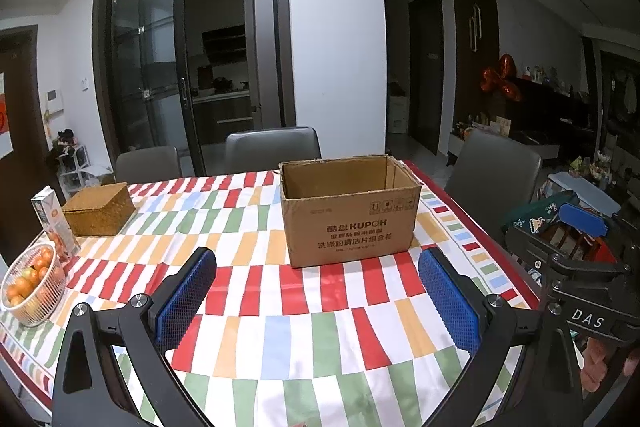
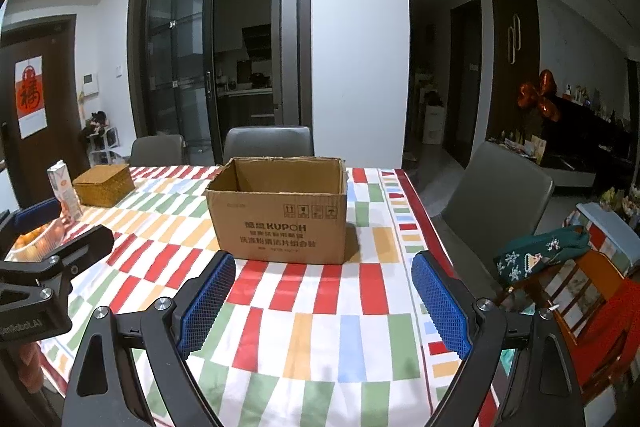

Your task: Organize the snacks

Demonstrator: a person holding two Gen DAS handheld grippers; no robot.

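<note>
An open brown cardboard box (image 1: 348,215) printed KUPOH stands on the colourful checked tablecloth (image 1: 280,307); it also shows in the right wrist view (image 2: 280,215). Its inside is not visible. My left gripper (image 1: 316,291) is open and empty, above the cloth in front of the box. My right gripper (image 2: 320,291) is open and empty, also in front of the box. The right gripper's body shows at the right edge of the left wrist view (image 1: 580,267). A juice carton (image 1: 54,221) stands at the far left.
A woven basket box (image 1: 100,209) sits at the back left. A clear bowl of oranges (image 1: 32,287) stands at the left edge. Grey chairs (image 1: 272,147) surround the table. A side table with a green cloth (image 2: 540,255) and boxes is to the right.
</note>
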